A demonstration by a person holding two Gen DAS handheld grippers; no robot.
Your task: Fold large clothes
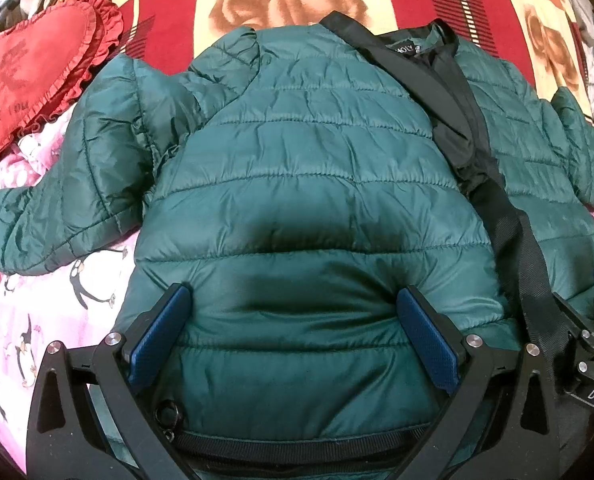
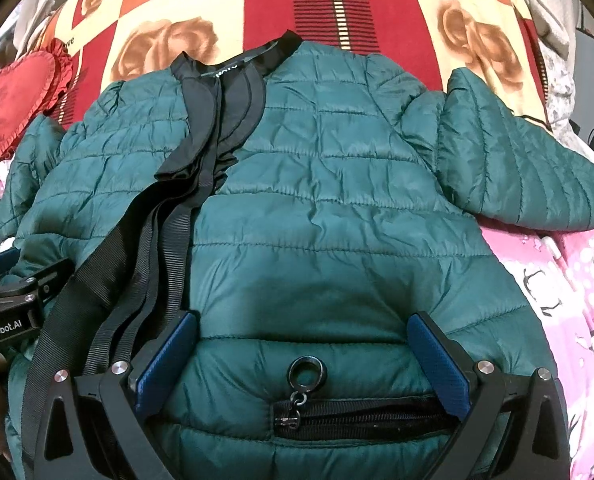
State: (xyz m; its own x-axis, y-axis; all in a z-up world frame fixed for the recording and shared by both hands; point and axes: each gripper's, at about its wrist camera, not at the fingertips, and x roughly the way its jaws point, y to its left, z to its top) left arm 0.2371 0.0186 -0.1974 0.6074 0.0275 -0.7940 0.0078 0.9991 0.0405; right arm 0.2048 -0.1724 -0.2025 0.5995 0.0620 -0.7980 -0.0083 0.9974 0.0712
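The left gripper (image 1: 293, 336) stands wide open over the near hem of a dark green quilted puffer jacket (image 1: 317, 160), its blue-padded fingers (image 1: 427, 344) resting on either side of a bulge of the fabric and clamping nothing. A small pocket zipper pull (image 1: 167, 416) lies just inside the left finger. The right gripper (image 2: 303, 358) is likewise spread wide on the jacket's other front panel, holding nothing, with a ring-shaped zipper pull (image 2: 307, 376) and a partly open black pocket zipper (image 2: 361, 418) lying between its fingers.

The jacket lies front-up and unzipped, collar far, hem near. Its black ribbed front placket (image 2: 201, 184) runs from the black collar (image 2: 253, 60) down toward the grippers, between the two panels. The left sleeve (image 1: 53, 184) spreads out to the left, the right sleeve (image 2: 529, 160) to the right.

Under the near part of the jacket is a pink penguin-print blanket (image 1: 29, 312). Beyond the collar spreads a red and cream rose-patterned blanket (image 2: 377, 8). A red heart-shaped ruffled pillow (image 1: 33, 72) sits at the far left, beside the left sleeve.
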